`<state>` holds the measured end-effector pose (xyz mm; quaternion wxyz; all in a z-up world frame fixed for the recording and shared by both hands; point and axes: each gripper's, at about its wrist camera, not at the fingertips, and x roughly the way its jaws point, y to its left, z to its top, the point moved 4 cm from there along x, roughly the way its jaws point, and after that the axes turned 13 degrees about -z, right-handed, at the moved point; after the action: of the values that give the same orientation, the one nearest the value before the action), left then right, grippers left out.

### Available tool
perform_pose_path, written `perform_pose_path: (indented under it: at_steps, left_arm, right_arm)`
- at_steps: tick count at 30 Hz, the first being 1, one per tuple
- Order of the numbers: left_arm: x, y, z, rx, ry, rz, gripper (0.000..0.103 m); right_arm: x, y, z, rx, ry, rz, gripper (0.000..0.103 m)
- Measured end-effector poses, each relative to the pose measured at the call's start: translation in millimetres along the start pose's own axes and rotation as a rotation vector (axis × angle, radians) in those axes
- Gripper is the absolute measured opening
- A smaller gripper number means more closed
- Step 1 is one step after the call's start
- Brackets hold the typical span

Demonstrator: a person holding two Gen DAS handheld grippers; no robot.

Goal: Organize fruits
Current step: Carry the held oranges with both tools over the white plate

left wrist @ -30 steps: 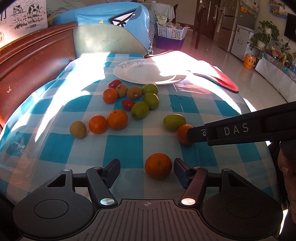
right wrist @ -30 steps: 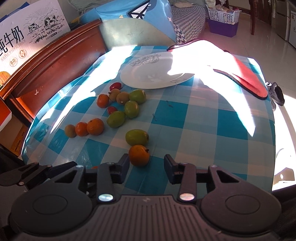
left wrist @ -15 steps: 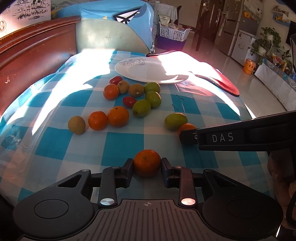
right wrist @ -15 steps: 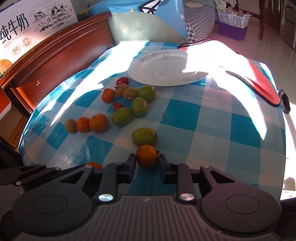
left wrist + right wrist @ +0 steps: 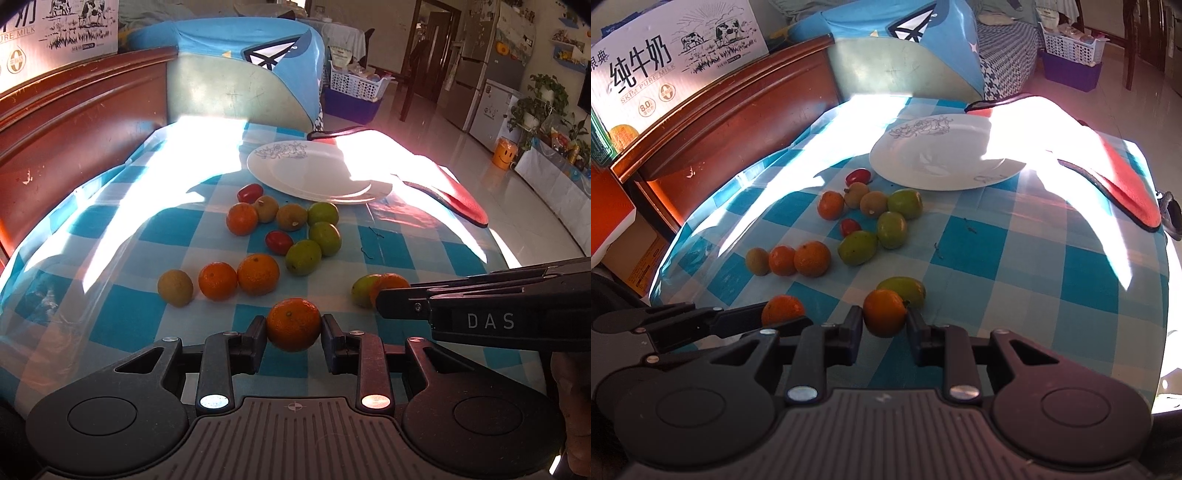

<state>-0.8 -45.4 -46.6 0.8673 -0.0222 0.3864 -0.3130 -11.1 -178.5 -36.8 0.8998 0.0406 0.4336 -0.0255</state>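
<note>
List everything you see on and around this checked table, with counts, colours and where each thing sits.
Round orange citrus fruits: five; two held, one in the left gripper, one in the right gripper; three loose on the cloth.
Green oval fruits: four, mid-table; one behind the right-held orange.
Brown-yellow small round fruits: three; two near the plate, one at the left of the row.
Small red tomatoes: two, near the plate.
White round plate: one, far side, empty.
Blue-and-white checked tablecloth: one.
Red mat: one, right edge.
Milk carton box: one, behind the wooden headboard.
Left gripper: black, shut on an orange.
Right gripper: black, shut on an orange.
</note>
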Motion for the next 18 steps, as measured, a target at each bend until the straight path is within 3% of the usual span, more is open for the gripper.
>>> perform_pose_path:
  at_steps: [18]
  left_arm:
    - [33, 18, 65, 0.083, -0.012, -0.011, 0.029]
  right_arm:
    - [16, -25, 59, 0.000, -0.020, 0.043, 0.026]
